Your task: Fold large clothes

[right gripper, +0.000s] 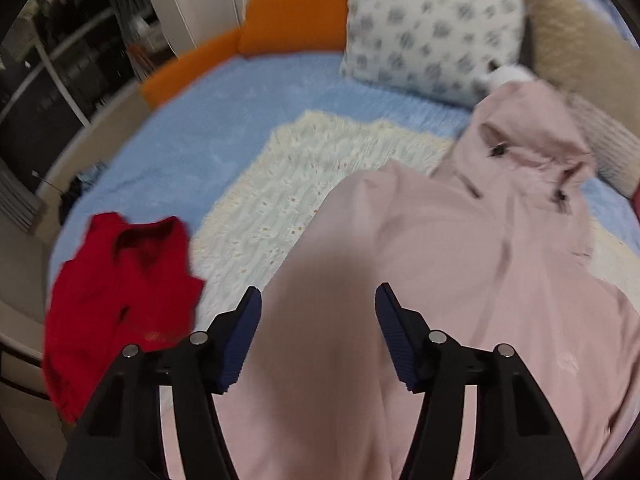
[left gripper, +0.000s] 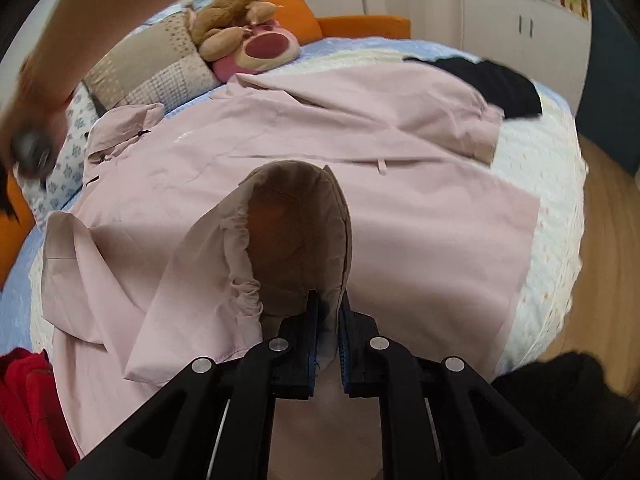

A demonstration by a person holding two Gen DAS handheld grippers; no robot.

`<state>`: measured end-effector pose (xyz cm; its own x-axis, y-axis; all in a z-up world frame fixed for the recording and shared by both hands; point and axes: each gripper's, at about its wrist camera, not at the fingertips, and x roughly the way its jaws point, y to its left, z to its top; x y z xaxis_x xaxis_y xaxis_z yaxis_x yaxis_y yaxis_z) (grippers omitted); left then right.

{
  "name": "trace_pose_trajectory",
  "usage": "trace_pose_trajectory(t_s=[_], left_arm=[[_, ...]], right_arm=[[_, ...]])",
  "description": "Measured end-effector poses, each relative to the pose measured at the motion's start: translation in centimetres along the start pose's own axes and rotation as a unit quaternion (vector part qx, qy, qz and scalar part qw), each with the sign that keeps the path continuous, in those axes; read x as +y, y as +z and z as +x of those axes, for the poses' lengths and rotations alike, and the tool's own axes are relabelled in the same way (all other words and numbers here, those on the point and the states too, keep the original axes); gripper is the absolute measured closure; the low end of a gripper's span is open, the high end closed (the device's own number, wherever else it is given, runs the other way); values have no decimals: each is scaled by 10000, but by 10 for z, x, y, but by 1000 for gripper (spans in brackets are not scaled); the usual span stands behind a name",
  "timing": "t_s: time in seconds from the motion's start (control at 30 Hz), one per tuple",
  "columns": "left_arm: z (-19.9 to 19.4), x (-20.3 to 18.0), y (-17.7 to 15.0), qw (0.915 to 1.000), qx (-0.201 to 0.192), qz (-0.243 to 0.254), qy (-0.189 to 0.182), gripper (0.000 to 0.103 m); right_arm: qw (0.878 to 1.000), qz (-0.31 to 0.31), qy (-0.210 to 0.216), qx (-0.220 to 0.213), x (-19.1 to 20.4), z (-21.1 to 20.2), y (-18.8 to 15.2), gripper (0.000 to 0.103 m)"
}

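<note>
No lettering can be read anywhere. The pink jacket (left gripper: 360, 208) lies spread on the cream blanket (left gripper: 536, 160) over the bed. The left gripper (left gripper: 329, 320) pinches the sleeve cuff (left gripper: 296, 224), lifted. Only its view shows the plush toy (left gripper: 248, 36) and black garment (left gripper: 496, 84). The right gripper (right gripper: 319, 332) hovers over the jacket, jaws spread; the red garment (right gripper: 124, 300) lies beside it.

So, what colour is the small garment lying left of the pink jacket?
Red; the right wrist view shows it best.
</note>
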<state>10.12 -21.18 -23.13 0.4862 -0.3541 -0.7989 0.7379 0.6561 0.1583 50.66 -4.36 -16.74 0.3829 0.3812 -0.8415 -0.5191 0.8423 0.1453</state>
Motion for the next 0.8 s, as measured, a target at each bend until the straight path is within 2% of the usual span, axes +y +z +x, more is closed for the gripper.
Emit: trace_pose_trajectory(t_s=[0.07, 0.1, 0.13, 0.17, 0.23, 0.3, 0.33, 0.47, 0.53, 0.6, 0.63, 0.67, 0.73, 0.77, 0.8], left_arm=[[6, -3, -4, 9999, 65, 125, 57, 89], [8, -4, -5, 9998, 93, 182, 76, 89], [9, -5, -6, 9997, 101, 215, 96, 89], [9, -5, -6, 9996, 96, 243, 123, 89], [6, -4, -7, 9996, 48, 264, 134, 89], [0, 0, -7, 9998, -47, 186, 48, 89], [-3, 1, -6, 9998, -98, 158, 41, 89], [-10, -8, -7, 9983, -230, 446, 290, 89], [-10, -14, -8, 9977, -234, 578, 275, 89], [-6, -17, -8, 9977, -175, 625, 212, 86], [-4, -16, -7, 9982, -112, 584, 80, 76], [-4, -15, -6, 9987, -92, 498, -75, 55], [-15, -13, -4, 9981, -373, 419, -240, 42], [-22, -13, -4, 9972, -576, 431, -205, 27], [-33, -12, -3, 9953, -857, 431, -139, 17]], right_arm=[[9990, -93, -358, 266, 3, 33, 11, 54], [9981, -99, -467, 397, 1, 47, 13, 71], [9976, -34, -478, 503, -2, 56, 15, 82], [9982, 178, -266, 511, -8, 60, 18, 96], [9984, 531, 158, 85, -19, 45, 25, 98], [9962, 705, 254, -436, -37, 19, 34, 100], [9951, 786, 272, -540, -46, 11, 34, 100], [9901, 1215, 30, -705, -96, -9, 26, 100], [9869, 1446, -113, -706, -123, -7, 15, 100], [9834, 1699, -45, -631, -144, 3, 5, 100], [9818, 1798, 30, -607, -150, 8, -1, 97], [9805, 1877, 149, -557, -153, 11, -10, 97], [9828, 1753, 380, -440, -148, 8, -28, 93], [9854, 1603, 376, -424, -139, -1, -38, 80], [9883, 1427, 344, -422, -132, -10, -46, 57]])
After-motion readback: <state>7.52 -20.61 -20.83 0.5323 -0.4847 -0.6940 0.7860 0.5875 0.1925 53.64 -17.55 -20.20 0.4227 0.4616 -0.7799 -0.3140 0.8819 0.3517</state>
